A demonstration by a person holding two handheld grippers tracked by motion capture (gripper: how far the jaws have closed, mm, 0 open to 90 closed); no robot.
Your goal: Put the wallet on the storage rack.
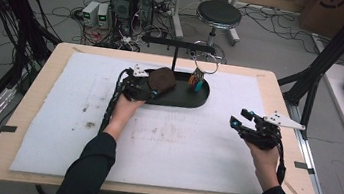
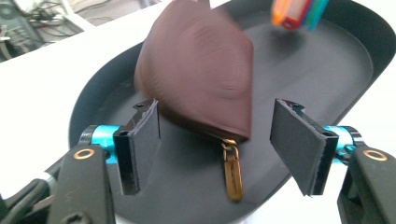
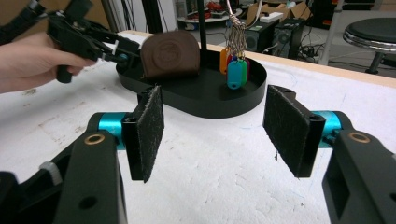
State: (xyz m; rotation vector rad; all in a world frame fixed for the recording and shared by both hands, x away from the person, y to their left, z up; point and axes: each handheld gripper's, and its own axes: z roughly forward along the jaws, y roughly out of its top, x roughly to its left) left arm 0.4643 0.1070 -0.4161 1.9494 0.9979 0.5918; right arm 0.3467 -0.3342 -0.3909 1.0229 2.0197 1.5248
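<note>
Brown leather pouch (image 2: 196, 70) lies in black tray (image 2: 327, 84) on table, placing seemingly done. Left tongs (image 2: 215, 135) spread, pads clear of pouch (zipper pull between). Right tongs (image 3: 215, 126) apart, empty; withdrawal left.

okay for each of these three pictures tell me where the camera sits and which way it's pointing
High view: above the person's side, facing forward and down on the table; both forearms and hands enter from below.
Left gripper view: rides the left gripper, facing the brown pouch in the black tray; its own open jaws show.
Right gripper view: rides the right gripper, facing across the table; its own open jaws show.
All three share pouch and tray.
</note>
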